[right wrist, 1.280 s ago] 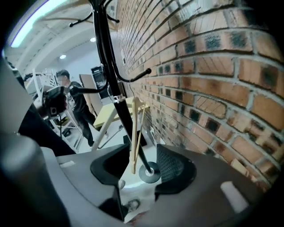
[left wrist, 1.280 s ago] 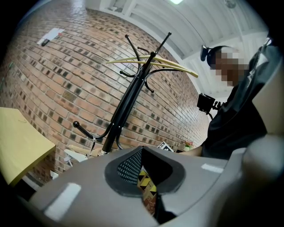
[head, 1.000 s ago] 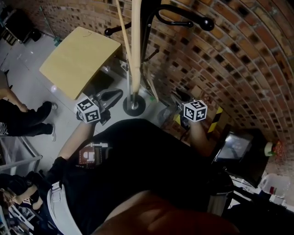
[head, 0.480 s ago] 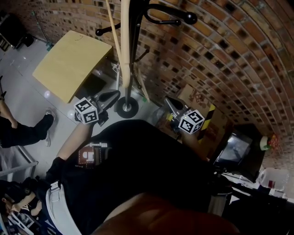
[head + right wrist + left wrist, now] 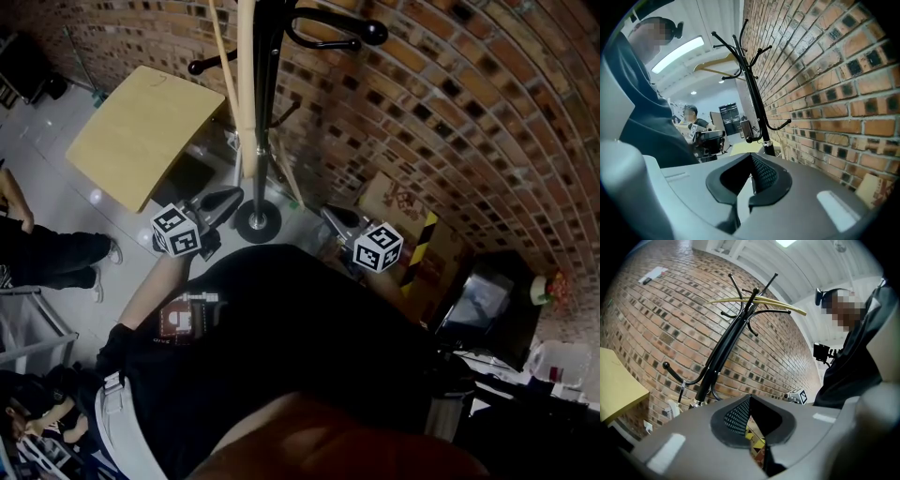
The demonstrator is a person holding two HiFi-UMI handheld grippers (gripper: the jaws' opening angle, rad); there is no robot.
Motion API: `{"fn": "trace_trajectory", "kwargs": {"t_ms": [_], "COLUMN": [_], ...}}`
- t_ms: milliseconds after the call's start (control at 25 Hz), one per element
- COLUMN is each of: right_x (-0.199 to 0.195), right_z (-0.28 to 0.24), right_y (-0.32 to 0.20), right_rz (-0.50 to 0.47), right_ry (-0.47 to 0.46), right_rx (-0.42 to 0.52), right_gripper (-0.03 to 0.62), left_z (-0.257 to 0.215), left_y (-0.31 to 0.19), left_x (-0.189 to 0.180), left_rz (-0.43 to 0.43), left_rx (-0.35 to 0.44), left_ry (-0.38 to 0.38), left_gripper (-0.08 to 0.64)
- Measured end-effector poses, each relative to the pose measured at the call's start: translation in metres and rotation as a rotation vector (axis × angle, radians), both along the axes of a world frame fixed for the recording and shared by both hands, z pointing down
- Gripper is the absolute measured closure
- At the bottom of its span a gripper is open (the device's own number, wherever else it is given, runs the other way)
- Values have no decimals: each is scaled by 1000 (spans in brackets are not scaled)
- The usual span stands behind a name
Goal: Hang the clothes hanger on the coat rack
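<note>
Left gripper view: clothes hanger [image 5: 780, 304] well above left gripper [image 5: 749, 398].

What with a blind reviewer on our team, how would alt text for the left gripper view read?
A black coat rack stands before a brick wall with a wooden clothes hanger hung near its top. In front, the shut, empty left hand-held gripper; a dark-clothed person at right.

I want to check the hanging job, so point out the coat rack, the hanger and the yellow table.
coat rack [image 5: 726, 345], left gripper view, middle of its black pole.
hanger [image 5: 785, 306], left gripper view, its right-hand wooden arm.
yellow table [image 5: 141, 131], head view, middle of its top.
</note>
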State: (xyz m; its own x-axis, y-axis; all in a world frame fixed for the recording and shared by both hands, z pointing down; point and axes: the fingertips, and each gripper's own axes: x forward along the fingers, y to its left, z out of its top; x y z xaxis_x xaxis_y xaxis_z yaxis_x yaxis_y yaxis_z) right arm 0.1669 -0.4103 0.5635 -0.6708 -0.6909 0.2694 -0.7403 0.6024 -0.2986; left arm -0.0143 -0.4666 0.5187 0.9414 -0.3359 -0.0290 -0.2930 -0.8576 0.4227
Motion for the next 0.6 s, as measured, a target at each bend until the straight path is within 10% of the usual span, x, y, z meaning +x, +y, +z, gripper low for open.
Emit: {"fn": "trace_trajectory", "kwargs": {"t_ms": [600], "right_x": [-5], "right_z": [4], "right_y": [-1], "right_rz": [-16], "right_ry": [25], "right_rx": [-3], "right_gripper": [580], "left_z": [0], "left_y": [0], "left_x": [-5], "left_rz": [-10], "left_rx": [20], "left_ry": [12], "left_gripper": [558]}}
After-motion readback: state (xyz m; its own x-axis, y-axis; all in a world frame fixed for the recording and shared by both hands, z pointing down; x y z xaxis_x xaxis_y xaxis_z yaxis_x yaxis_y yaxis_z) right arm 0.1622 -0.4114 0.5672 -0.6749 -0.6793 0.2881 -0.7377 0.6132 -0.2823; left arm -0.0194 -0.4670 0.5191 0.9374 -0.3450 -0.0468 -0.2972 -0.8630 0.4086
